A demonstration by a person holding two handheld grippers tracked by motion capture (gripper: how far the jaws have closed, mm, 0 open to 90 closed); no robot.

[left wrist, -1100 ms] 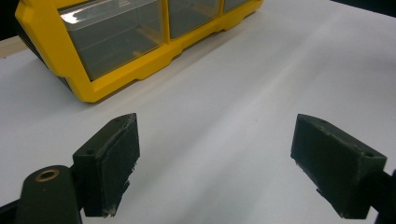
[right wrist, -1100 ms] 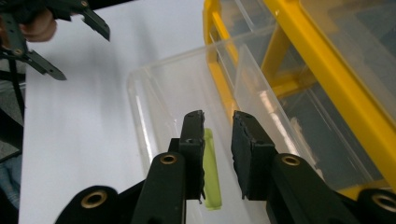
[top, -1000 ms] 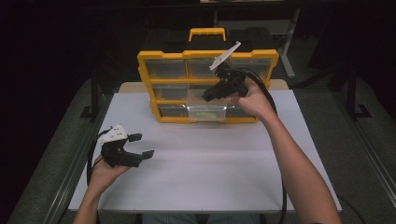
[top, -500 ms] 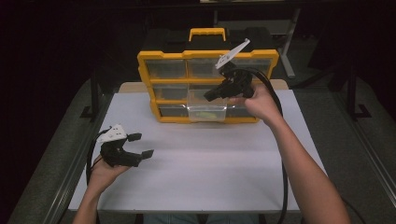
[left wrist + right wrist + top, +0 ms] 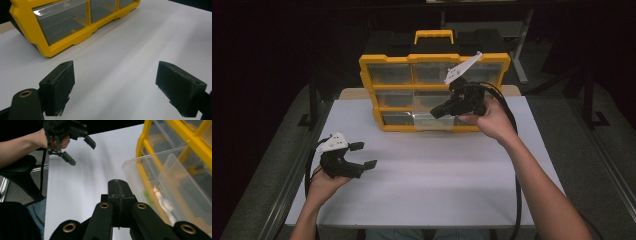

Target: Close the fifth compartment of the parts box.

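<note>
A yellow organizer (image 5: pixel 412 59) with clear drawers stands at the back of the white table (image 5: pixel 437 190). Its bottom middle drawer (image 5: pixel 424 120) is pulled partway out. My right gripper (image 5: pixel 435 113) hovers just in front of that drawer, pointing left, jaws shut with nothing between them. In the right gripper view the shut jaws (image 5: pixel 118 186) sit beside the open drawer (image 5: pixel 155 177), which holds small pale and green bits (image 5: pixel 160 197). My left gripper (image 5: pixel 366 155) rests low at the front left, open and empty, its pads (image 5: pixel 60 85) wide apart over bare table.
Black cables trail from both grippers toward the table's front edge. The organizer (image 5: pixel 25 22) carries a yellow handle (image 5: pixel 433 35) on top. Dark floor and metal frame legs surround the table. The right gripper view shows the left gripper (image 5: pixel 82 153) far off.
My right hand has drifted a little right and back from the organizer's front, and the gripper has tilted. The left gripper has stayed put.
</note>
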